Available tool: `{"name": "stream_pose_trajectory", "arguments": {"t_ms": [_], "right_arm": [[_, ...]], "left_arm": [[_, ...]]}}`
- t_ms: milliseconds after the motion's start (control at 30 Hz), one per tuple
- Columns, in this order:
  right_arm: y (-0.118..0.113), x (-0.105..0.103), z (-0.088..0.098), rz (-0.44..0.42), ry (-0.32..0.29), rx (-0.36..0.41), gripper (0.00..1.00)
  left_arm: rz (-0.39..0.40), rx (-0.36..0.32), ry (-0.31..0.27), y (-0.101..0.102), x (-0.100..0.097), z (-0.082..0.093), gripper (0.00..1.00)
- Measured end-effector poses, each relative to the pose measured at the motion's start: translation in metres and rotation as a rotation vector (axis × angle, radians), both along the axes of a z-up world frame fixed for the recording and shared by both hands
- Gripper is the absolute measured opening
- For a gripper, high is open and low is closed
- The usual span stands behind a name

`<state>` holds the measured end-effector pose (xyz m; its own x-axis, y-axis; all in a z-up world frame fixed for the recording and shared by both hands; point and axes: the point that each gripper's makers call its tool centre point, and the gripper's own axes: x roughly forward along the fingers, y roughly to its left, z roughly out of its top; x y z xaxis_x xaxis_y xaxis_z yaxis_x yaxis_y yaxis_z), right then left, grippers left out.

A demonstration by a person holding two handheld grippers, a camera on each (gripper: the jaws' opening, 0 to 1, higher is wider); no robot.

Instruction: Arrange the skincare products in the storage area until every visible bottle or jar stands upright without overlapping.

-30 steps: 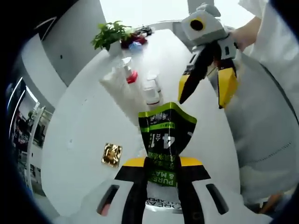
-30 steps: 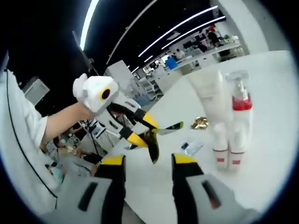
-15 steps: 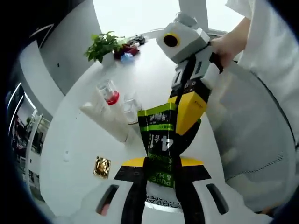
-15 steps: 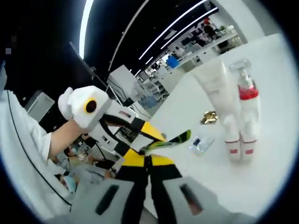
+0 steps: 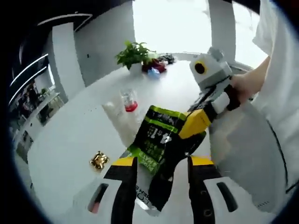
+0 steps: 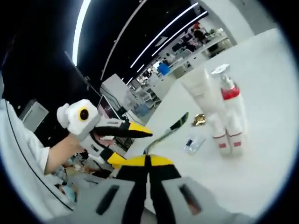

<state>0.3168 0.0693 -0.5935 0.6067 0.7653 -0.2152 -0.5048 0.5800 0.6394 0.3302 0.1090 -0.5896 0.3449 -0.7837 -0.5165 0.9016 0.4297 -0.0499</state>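
The right claw pinches a green-and-black printed sachet, held tilted above the white counter; the left claw gapes wide.

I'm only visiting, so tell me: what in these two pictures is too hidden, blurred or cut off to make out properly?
- Left gripper view: the lower end of the green sachet is hidden behind the right hand-held gripper crossing it.
- Left gripper view: the white tube beside the pump bottle is washed out against the table.
- Right gripper view: the sachet shows edge-on, so its print is unreadable.
- Right gripper view: the small clear packet is too small to identify.
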Motion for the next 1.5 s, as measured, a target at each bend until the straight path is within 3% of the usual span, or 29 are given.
{"name": "stream_pose_trajectory", "arguments": {"t_ms": [33,167,200,333,433,500,567,733,767,833,967,1033,1133,1167,1267,1333,1400,1500], "right_arm": [[-0.001,0.0,0.002,-0.013,0.001,0.008,0.01],[-0.003,0.003,0.016,-0.084,0.0,0.082,0.01],[-0.003,0.003,0.02,-0.098,-0.007,0.095,0.01],[0.001,0.003,0.034,-0.122,-0.025,0.146,0.01],[0.007,0.001,0.043,-0.123,-0.039,0.177,0.01],[0.009,-0.001,0.048,-0.126,-0.055,0.192,0.01],[0.011,-0.001,0.051,-0.134,-0.063,0.19,0.01],[0.015,-0.008,0.06,-0.126,-0.084,0.217,0.01],[0.018,-0.01,0.061,-0.122,-0.087,0.217,0.01],[0.023,-0.016,0.063,-0.103,-0.103,0.208,0.01],[0.022,-0.023,0.073,-0.115,-0.124,0.24,0.01],[0.02,-0.027,0.075,-0.105,-0.128,0.234,0.01],[0.017,-0.032,0.071,-0.104,-0.112,0.234,0.01],[0.016,-0.036,0.066,-0.092,-0.097,0.231,0.01],[0.015,-0.042,0.061,-0.072,-0.078,0.239,0.03],[0.014,-0.047,0.055,-0.041,-0.043,0.237,0.09],[0.007,-0.048,0.051,-0.027,-0.035,0.239,0.15],[-0.002,-0.051,0.042,0.035,0.046,0.284,0.32]], "left_arm": [[0.023,-0.017,0.006,0.001,0.0,0.002,0.45],[0.32,-0.293,0.119,0.014,-0.006,0.028,0.47],[0.402,-0.354,0.164,0.02,-0.01,0.03,0.48],[0.58,-0.498,0.299,0.031,-0.021,0.028,0.53],[0.634,-0.609,0.358,0.029,-0.025,0.032,0.54],[0.668,-0.696,0.434,0.025,-0.026,0.034,0.57],[0.713,-0.715,0.457,0.025,-0.026,0.03,0.58],[0.731,-0.907,0.582,0.011,-0.024,0.04,0.58],[0.734,-0.931,0.588,0.01,-0.022,0.041,0.57],[0.74,-1.012,0.591,0.008,-0.017,0.05,0.44],[0.746,-1.012,0.569,0.008,-0.018,0.05,0.29],[0.739,-1.051,0.579,0.008,-0.019,0.054,0.25],[0.738,-1.087,0.547,0.014,-0.019,0.06,0.09],[0.72,-1.107,0.56,0.014,-0.019,0.064,0.07],[0.665,-1.061,0.564,0.009,-0.024,0.064,0.04],[0.64,-1.065,0.57,0.01,-0.026,0.069,0.0],[0.562,-1.004,0.542,0.009,-0.032,0.073,0.0],[0.431,-0.935,0.541,0.006,-0.042,0.086,0.0]]}}
